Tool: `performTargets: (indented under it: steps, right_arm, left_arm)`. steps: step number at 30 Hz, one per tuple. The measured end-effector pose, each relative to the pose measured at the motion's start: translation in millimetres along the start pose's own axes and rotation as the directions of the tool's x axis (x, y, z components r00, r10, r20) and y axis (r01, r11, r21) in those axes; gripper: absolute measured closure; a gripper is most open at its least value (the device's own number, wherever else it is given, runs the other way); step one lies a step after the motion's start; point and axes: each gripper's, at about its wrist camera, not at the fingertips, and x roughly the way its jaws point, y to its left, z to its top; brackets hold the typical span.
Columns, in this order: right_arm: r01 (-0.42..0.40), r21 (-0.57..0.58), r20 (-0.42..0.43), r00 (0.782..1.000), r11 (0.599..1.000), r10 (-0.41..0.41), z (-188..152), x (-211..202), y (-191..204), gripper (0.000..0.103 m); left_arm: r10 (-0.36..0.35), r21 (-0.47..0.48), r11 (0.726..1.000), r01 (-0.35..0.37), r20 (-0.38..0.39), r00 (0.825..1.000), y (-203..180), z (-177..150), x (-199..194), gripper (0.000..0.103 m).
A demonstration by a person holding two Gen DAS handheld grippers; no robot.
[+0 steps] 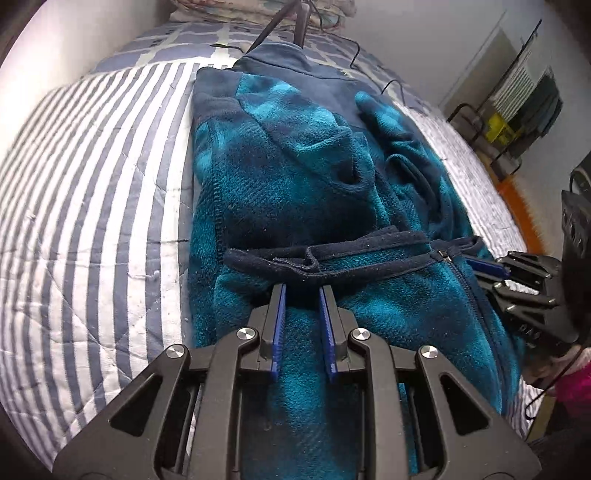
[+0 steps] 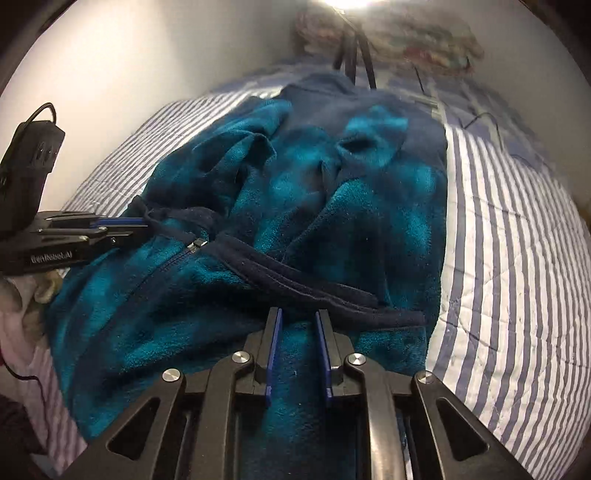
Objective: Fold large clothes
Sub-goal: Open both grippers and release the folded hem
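A teal and navy fleece jacket [image 1: 295, 177] [image 2: 295, 206] lies lengthwise on the bed, collar at the far end. Its lower part is folded up, so the navy hem [image 1: 369, 243] [image 2: 295, 280] and the zipper end [image 1: 441, 254] [image 2: 197, 243] run across the middle. My left gripper [image 1: 302, 291] [image 2: 146, 225] hovers at the hem's left part, jaws a little apart, only fleece beneath the gap. My right gripper [image 2: 298, 314] [image 1: 471, 264] sits at the hem's right part, also slightly apart, and nothing looks pinched.
The striped quilt [image 1: 92, 184] [image 2: 517, 240] covers the bed on both sides of the jacket. Black tripod legs [image 1: 291, 22] [image 2: 354, 48] and a cable [image 1: 354, 51] stand beyond the collar, with folded bedding behind. A metal rack [image 1: 480, 122] and a pink sleeve [image 1: 576, 384] are at the right.
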Motion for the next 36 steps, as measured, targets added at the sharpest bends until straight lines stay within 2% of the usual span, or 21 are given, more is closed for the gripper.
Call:
performTargets:
  steps: [1, 3, 5, 7, 9, 11, 13, 16, 19, 25, 28, 36]
  right_arm:
    - [0.024, -0.024, -0.004, 1.0, 0.999, -0.024, 0, -1, 5, 0.088]
    - [0.021, -0.02, -0.019, 1.0, 1.0, -0.022, 2, -7, 5, 0.088]
    - [-0.021, 0.015, 0.002, 1.0, 1.0, 0.021, 6, -22, 1, 0.085]
    - [-0.07, 0.05, 0.062, 0.996, 0.996, 0.067, 6, -45, -9, 0.083]
    - [-0.086, 0.066, 0.103, 0.992, 0.994, 0.079, 8, -63, -21, 0.082]
    - [-0.087, 0.094, 0.132, 0.989, 0.992, 0.074, 13, -77, -35, 0.08]
    - [-0.1, 0.143, 0.162, 0.984, 0.985, 0.076, 20, -91, -56, 0.076]
    - [-0.09, 0.186, 0.187, 0.981, 0.978, 0.054, 36, -95, -80, 0.064]
    - [-0.067, 0.199, 0.199, 0.98, 0.978, 0.027, 49, -94, -98, 0.053]
    - [-0.047, 0.207, 0.198, 0.98, 0.977, 0.005, 76, -75, -124, 0.053]
    - [-0.068, 0.24, 0.198, 0.98, 0.968, 0.02, 88, -57, -139, 0.053]
    - [-0.093, 0.322, 0.177, 0.984, 0.942, 0.037, 131, 20, -173, 0.053]
  left_arm:
    - [-0.007, -0.002, 1.0, 0.007, -0.002, 1.0, 0, 1, -1, 0.082]
    - [-0.018, -0.02, 1.0, 0.017, -0.019, 1.0, 1, 3, -8, 0.082]
    - [-0.04, -0.04, 0.998, 0.039, -0.025, 0.999, 1, 7, -22, 0.082]
    - [-0.039, -0.027, 0.999, 0.039, 0.005, 0.999, 0, 14, -41, 0.081]
    - [-0.041, -0.02, 0.999, 0.041, 0.042, 0.998, 3, 25, -60, 0.072]
    - [-0.051, -0.028, 0.998, 0.054, 0.074, 0.996, 10, 38, -74, 0.054]
    - [-0.045, -0.052, 0.997, 0.05, 0.099, 0.994, 19, 54, -84, 0.046]
    - [-0.059, -0.107, 0.992, 0.07, 0.106, 0.993, 37, 78, -87, 0.044]
    - [-0.056, -0.143, 0.987, 0.072, 0.114, 0.992, 51, 103, -80, 0.044]
    - [-0.075, -0.216, 0.971, 0.101, 0.123, 0.99, 77, 139, -48, 0.044]
    - [-0.071, -0.223, 0.97, 0.094, 0.108, 0.992, 85, 154, -23, 0.044]
    - [-0.037, -0.215, 0.975, 0.049, 0.059, 0.998, 102, 188, 40, 0.044]
